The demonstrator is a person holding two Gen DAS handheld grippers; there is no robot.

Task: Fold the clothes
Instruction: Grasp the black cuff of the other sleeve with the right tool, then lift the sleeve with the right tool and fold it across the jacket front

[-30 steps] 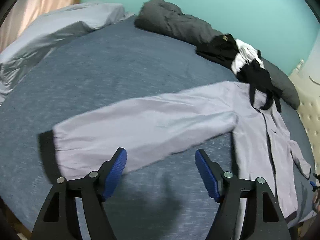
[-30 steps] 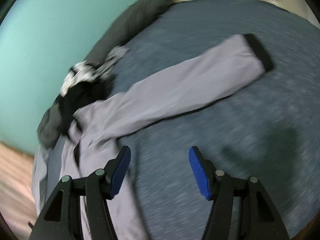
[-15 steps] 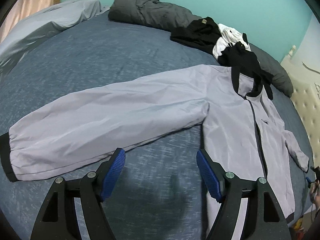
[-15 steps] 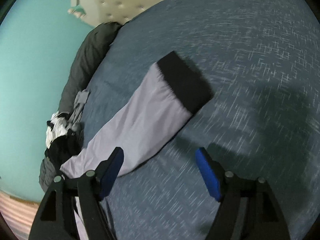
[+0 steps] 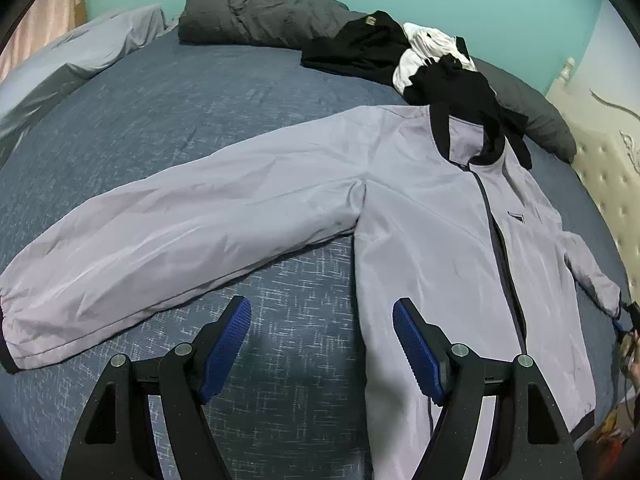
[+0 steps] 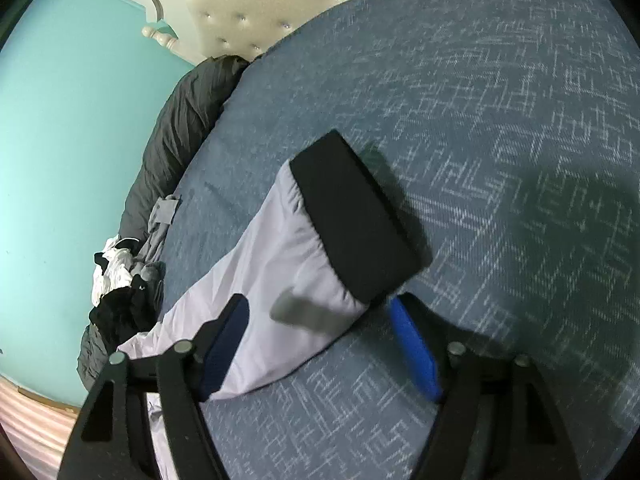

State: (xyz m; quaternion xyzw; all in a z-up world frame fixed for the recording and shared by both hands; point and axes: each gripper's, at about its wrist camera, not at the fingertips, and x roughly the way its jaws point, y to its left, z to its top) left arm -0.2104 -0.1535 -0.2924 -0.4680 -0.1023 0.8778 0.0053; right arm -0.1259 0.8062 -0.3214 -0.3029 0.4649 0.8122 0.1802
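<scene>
A pale lilac-grey jacket (image 5: 420,216) with a black collar lies face up on the blue bedspread (image 5: 168,120), its zip closed. One sleeve (image 5: 192,232) stretches out to the left. My left gripper (image 5: 322,320) hangs open above bare bedspread under the armpit, its right pad over the jacket's side edge, holding nothing. In the right wrist view the other sleeve's end (image 6: 292,272) with its black cuff (image 6: 352,216) lies between the jaws of my right gripper (image 6: 318,308). Those jaws are closing, and the pads stand either side of the sleeve without pinching it.
A dark grey duvet (image 5: 256,12) and a heap of black and white clothes (image 5: 416,60) lie along the far edge by the teal wall. A light grey pillow (image 5: 92,44) is at the far left. The cream tufted headboard (image 6: 256,4) borders the bed.
The left gripper slid toward the jacket's body, so the whole jacket shows now. The right gripper swung over and came down to the far sleeve's cuff, which now lies between its jaws.
</scene>
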